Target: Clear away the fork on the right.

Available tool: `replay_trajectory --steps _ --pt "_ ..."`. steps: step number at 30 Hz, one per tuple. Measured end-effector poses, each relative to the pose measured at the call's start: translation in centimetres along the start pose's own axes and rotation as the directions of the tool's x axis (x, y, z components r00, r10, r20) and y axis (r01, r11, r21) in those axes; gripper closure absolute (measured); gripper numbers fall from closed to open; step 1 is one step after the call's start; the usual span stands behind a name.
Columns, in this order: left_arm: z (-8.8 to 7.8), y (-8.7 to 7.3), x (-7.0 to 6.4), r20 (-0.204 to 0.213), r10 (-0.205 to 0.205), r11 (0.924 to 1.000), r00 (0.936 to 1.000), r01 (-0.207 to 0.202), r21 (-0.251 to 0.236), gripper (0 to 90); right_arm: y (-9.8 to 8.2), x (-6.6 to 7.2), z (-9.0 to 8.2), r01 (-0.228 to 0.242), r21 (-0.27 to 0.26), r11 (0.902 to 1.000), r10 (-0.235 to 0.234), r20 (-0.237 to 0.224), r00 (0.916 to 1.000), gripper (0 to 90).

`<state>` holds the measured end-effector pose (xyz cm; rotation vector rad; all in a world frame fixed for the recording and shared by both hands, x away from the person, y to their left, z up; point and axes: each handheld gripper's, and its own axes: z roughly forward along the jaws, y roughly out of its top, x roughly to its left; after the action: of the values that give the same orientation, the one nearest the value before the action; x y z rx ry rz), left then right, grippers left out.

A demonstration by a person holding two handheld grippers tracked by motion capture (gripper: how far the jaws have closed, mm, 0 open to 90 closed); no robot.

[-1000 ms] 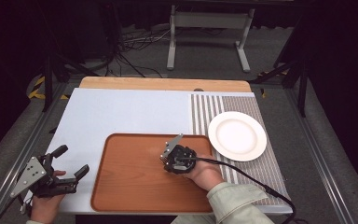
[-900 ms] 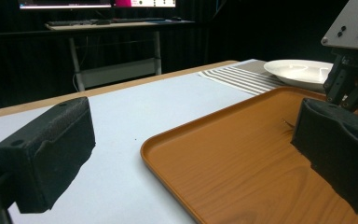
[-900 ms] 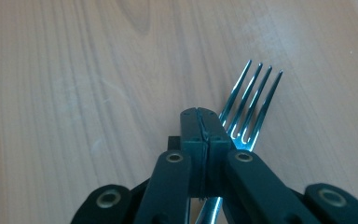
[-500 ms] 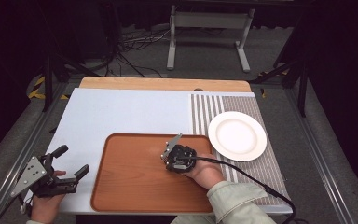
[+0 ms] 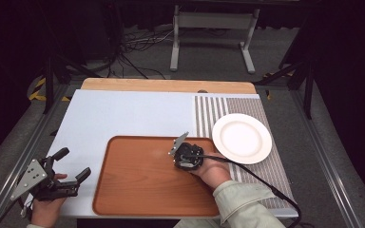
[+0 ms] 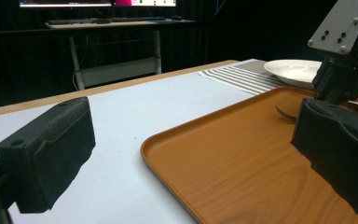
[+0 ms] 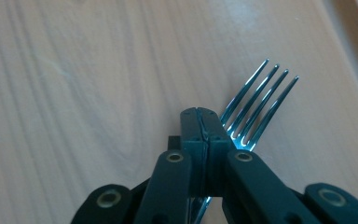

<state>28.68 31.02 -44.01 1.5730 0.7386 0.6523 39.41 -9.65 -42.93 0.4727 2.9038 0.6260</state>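
Observation:
My right gripper (image 5: 184,157) points down over the right part of a brown wooden-look tray (image 5: 133,190). In the right gripper view its jaws (image 7: 199,116) are pressed together on the neck of a metal fork (image 7: 256,107), whose tines stick out to the upper right over the tray. The fork's tip (image 6: 284,113) also shows in the left gripper view, just over the tray. My left gripper (image 5: 72,163) rests at the table's front left corner, left of the tray. Its jaws (image 6: 191,154) stand wide open with nothing between them.
A white plate (image 5: 241,137) sits on a striped mat (image 5: 209,114) right of the tray. A pale blue sheet (image 5: 123,114) covers the table, with a wooden strip (image 5: 166,85) along the far edge. A metal stand (image 5: 214,28) and cables lie on the floor beyond.

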Motion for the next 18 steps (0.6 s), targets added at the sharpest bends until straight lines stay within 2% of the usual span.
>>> replay_trajectory --steps 7,18 --pt "0.0 0.0 0.0 -0.003 0.001 1.0 1.0 -0.001 0.0 0.2 -0.6 -1.0 -0.3 -0.02 0.019 0.9996 0.02 0.034 0.9992 90.0" --pt "0.0 0.0 0.0 -0.004 0.002 1.0 1.0 -0.002 0.003 0.2 -1.2 -2.0 -0.7 -0.059 0.03 0.9978 0.057 0.059 0.9966 90.0"
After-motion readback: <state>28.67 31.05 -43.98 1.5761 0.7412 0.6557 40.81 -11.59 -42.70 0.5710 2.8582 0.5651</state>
